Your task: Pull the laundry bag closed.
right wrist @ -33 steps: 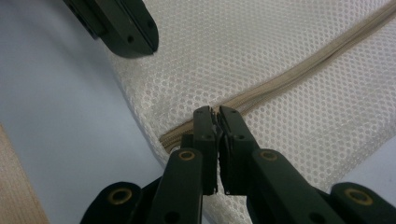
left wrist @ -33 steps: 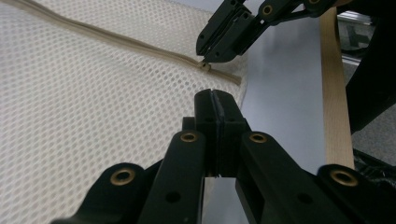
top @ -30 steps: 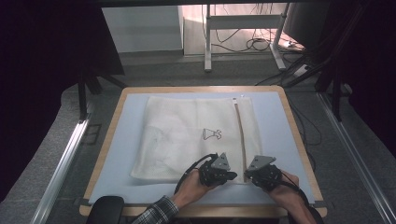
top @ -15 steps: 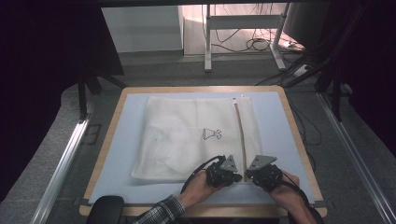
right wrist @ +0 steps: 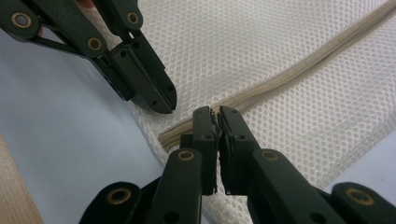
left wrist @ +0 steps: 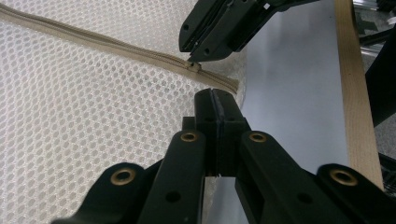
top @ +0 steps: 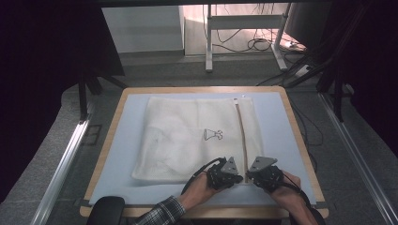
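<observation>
— Mesh bag [top: 187, 138], where does it lie?

— It lies flat on the pale blue surface [top: 281, 140], which has a wooden edge. The bag is white, with a small black drawing [top: 213, 135] near its middle. A beige zipper [top: 242, 136] runs along its right part, from the far edge to the near edge.

— And the two hands?

— Both are at the near end of the zipper. The left hand-held gripper [top: 239, 178] comes from the left, and the right hand-held gripper [top: 249, 175] comes from the right. Their tips are very near each other, just beside the zipper end.

— Is the left hand-held gripper closed?

— Yes. In the left gripper view its jaws [left wrist: 215, 100] are pressed together. The tip sits at the corner of the bag, just beside the zipper end [left wrist: 231, 85]. If it pinches the mesh there, I cannot tell.

— And the right one?

— In the right gripper view its jaws [right wrist: 215, 112] are closed also, with only a thin slit between them. The tip is right on the zipper line [right wrist: 280, 79]. In the left gripper view this same tip touches the small zipper slider [left wrist: 194, 66]. It seems to pinch the slider, but the piece is too small to be sure.
</observation>
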Tool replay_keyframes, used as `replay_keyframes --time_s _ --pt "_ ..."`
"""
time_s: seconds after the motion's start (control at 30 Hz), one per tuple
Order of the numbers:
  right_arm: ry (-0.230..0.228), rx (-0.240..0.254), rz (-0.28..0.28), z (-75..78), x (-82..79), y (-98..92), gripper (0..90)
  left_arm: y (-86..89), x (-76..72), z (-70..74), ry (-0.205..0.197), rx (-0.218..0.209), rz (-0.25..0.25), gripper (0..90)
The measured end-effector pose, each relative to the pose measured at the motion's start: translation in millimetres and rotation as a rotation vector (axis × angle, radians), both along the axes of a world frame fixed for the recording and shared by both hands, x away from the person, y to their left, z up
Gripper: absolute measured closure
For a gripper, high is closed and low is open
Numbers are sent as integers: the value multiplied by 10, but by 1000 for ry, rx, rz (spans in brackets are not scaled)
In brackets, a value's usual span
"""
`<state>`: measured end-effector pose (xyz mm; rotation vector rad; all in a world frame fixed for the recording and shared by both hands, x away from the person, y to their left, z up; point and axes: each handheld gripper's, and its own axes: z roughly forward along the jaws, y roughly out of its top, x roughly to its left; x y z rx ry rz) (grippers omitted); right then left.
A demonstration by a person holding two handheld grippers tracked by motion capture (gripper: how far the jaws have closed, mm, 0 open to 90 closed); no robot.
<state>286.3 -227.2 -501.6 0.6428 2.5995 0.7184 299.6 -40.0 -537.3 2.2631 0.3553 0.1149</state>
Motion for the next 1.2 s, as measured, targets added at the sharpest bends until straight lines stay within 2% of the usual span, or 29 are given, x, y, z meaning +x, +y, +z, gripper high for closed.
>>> replay_keyframes --time_s 0.17,0.33,0.53,1.2 --pt "0 7 5 1 19 -5 849 0 -8 2 -14 7 -4 900" --pt "-2 4 10 1 45 3 849 6 3 -1 -4 1 -7 900" --pt "-5 3 -9 -3 98 -4 855 4 -6 0 -10 4 -9 900" --pt "-29 3 -13 -1 183 -11 854 8 -6 -3 -7 -1 -10 900"
